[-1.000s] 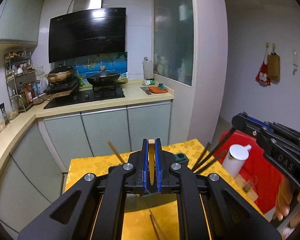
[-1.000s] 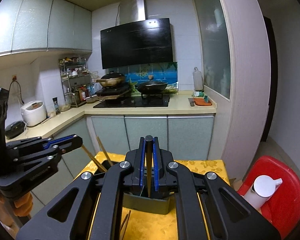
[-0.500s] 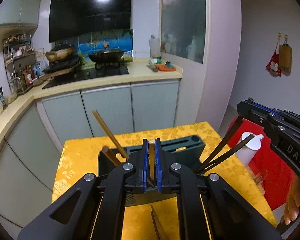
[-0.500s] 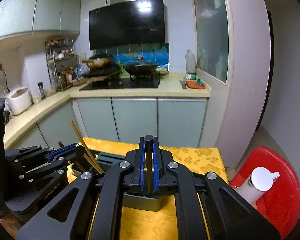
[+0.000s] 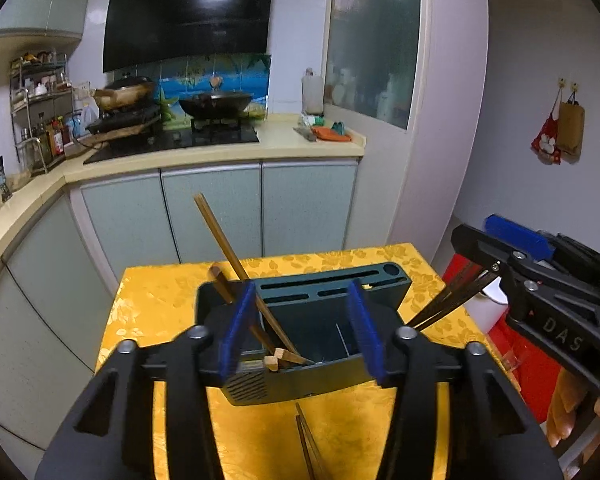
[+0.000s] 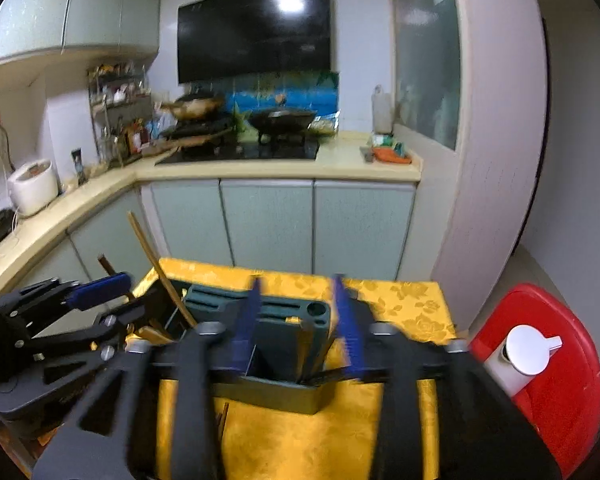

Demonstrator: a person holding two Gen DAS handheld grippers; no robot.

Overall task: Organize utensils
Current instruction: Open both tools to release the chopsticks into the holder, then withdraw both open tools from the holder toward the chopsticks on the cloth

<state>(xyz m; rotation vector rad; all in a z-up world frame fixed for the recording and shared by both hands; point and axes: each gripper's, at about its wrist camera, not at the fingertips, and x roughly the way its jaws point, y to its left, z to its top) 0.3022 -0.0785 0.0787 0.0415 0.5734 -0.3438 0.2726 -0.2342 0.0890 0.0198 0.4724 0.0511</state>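
Note:
A dark green utensil holder (image 5: 332,284) stands on the yellow-clothed table (image 5: 160,300). My left gripper (image 5: 300,330) hangs just above its near compartments, and its jaws are opening. Wooden chopsticks (image 5: 220,232) lean free in the left compartment, close to the left pad. In the right wrist view the right gripper (image 6: 298,320) is opening over the holder (image 6: 276,394). Dark chopsticks (image 6: 314,344) stand loose between its blue pads with their tips down in a compartment. The left wrist view shows the right gripper (image 5: 496,264) and the dark chopsticks (image 5: 448,304) from the side.
Loose chopsticks (image 5: 304,432) lie on the cloth in front of the holder. A red stool (image 6: 572,380) with a white bottle (image 6: 528,348) stands right of the table. Kitchen cabinets and a counter with a stove (image 5: 172,140) run behind. A hand (image 5: 568,408) holds the right gripper.
Both grippers sank toward the holder and their jaws, shut a moment ago, have spread apart. The wooden chopsticks left the left pads; the dark chopsticks stand free between the right pads.

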